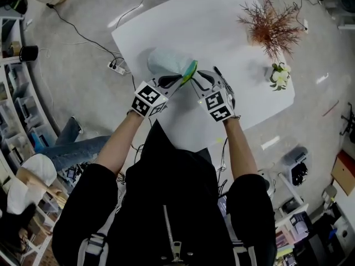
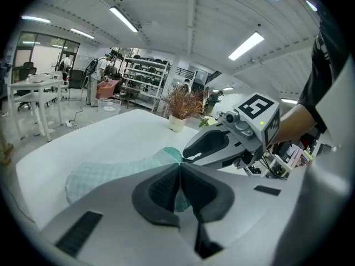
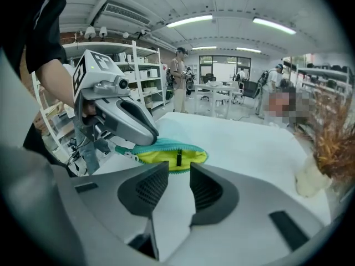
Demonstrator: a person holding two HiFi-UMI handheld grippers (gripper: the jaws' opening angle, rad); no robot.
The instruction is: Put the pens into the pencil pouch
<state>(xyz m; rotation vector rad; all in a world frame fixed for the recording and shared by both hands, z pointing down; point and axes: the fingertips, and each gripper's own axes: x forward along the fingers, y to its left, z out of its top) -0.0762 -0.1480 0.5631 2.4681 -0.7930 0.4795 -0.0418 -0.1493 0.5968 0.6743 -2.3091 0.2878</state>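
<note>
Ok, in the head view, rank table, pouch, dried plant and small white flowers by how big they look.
1. table
2. dried plant
3. pouch, close to the plant and partly covered by the left tongs, so that pair is unsure
4. small white flowers

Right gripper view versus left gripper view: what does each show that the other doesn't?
Only the right gripper view: the open, yellow-lined mouth of the pouch. Only the left gripper view: head-on, the left tool shut on the pouch's teal fabric. Both: the pouch itself, the white table and the dried plant.
</note>
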